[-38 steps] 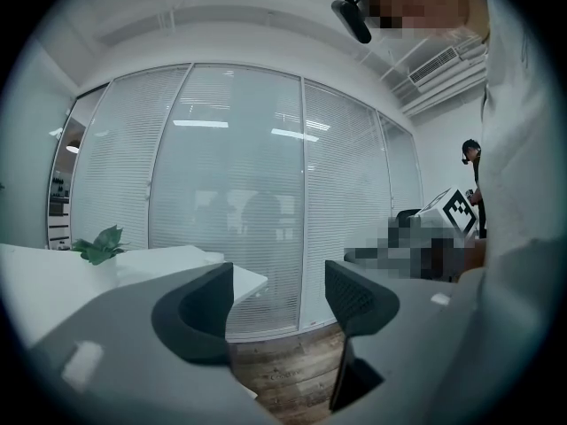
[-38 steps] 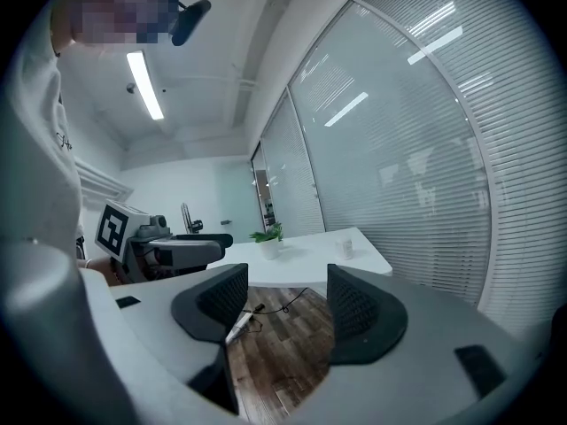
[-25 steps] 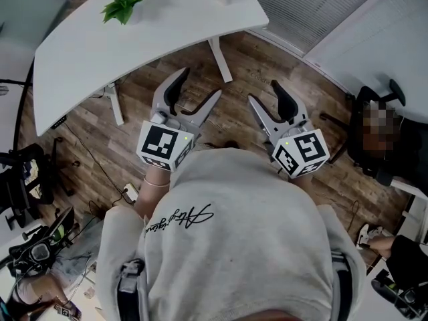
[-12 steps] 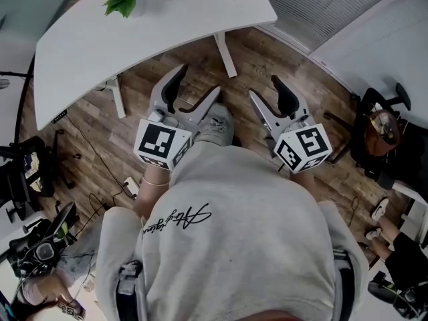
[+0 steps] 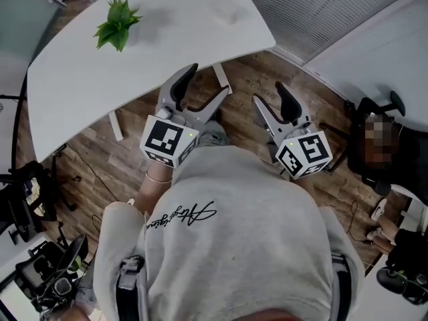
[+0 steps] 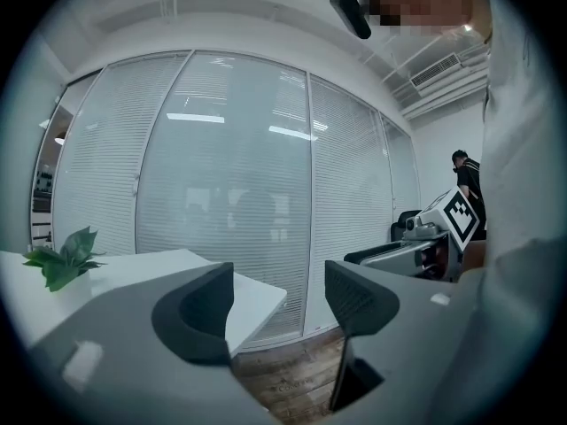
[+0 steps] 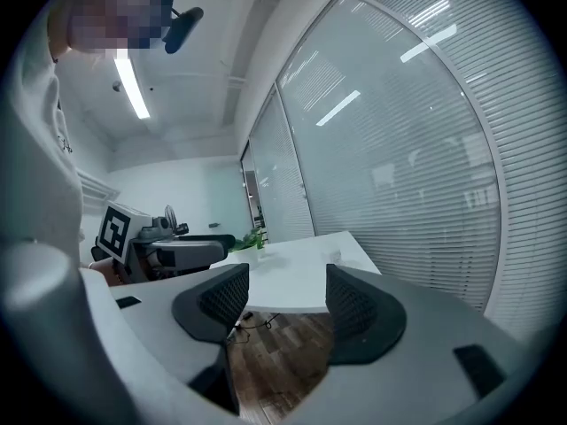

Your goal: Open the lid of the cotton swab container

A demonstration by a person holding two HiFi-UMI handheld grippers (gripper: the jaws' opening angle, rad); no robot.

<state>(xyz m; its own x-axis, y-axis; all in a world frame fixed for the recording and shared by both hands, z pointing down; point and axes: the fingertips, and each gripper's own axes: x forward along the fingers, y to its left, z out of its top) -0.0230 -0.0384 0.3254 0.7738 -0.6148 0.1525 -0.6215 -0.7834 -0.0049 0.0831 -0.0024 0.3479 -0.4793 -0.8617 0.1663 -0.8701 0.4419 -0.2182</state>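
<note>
- Grey padded fingers [image 6: 199,315] of the left gripper [image 6: 276,282] are released and stand wide apart. Only wooden floor [image 6: 283,383] and the corner of a white tabletop [image 6: 133,268] show between them.
- Right gripper [image 7: 285,282] is the same: fingers [image 7: 365,312] spread, nothing held.
- Both grippers sit close to the person's chest, roughly level, pointing toward the tabletop.
- On the tabletop is a green plant [image 5: 117,24]. Well apart to its right is a faint pale shape, probably the cotton swab container [image 5: 227,10]. Its lid is too indistinct to read.
- Step, as judged: approach only, container untouched.
- Next move calls for closing in on the tabletop. One gripper then steadies the container's body and the other takes the lid.
</note>
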